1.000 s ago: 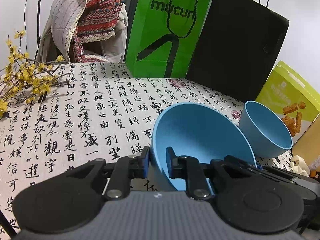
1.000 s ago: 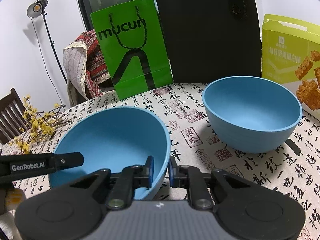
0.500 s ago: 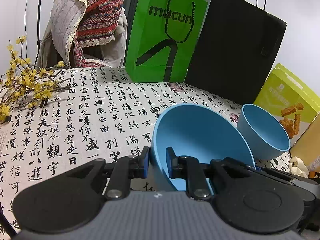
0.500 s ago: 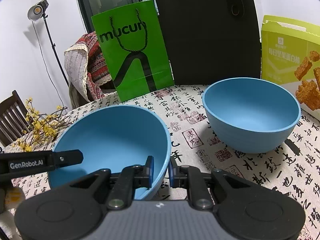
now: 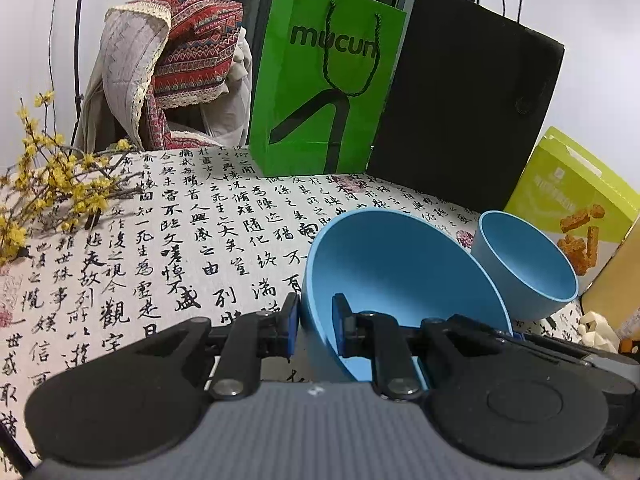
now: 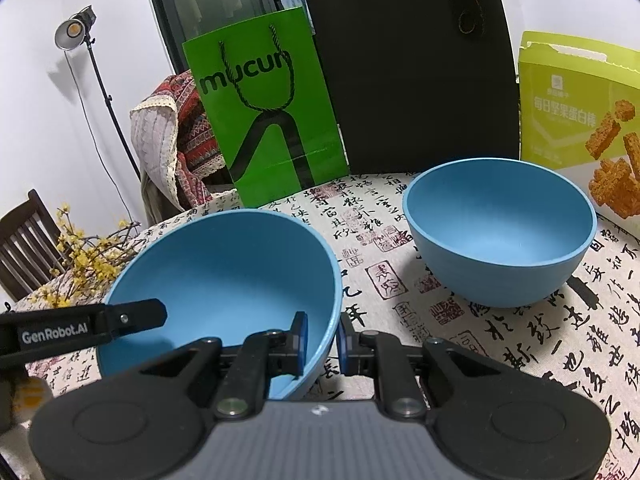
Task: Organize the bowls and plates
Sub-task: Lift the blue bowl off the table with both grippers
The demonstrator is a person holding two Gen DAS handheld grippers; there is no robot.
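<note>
Where the tabletop carries its calligraphy cloth, the left half lies open up to the yellow flower sprigs. At the far edge stand a black bag and a green bag. Near the right-hand snack box sits the second blue bowl, upright, apart from my held blue bowl. My left tool and right tool each pinch that bowl's rim, on opposite sides.
</note>
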